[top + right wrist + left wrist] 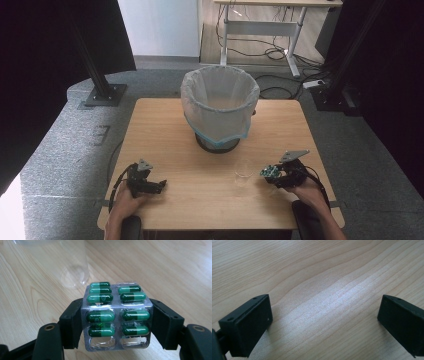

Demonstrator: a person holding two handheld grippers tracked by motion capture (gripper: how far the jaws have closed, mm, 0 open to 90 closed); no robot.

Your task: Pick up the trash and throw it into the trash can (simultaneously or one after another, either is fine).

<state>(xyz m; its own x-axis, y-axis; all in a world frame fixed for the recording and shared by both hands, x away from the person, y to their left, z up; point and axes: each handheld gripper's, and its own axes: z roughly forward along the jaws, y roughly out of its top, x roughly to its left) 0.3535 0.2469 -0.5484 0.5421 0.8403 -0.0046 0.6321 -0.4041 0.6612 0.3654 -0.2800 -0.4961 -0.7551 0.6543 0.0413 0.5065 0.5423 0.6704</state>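
Foil blister pack of green capsules, clamped edgewise in right gripper near clear cup; light, thin, probably bendable, best held by side edges. Left gripper spread wide, empty.

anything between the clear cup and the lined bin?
Nothing. In the high view, only bare table separates the clear cup from the lined bin.

Lab or office: desk, floor cables, black curtains.
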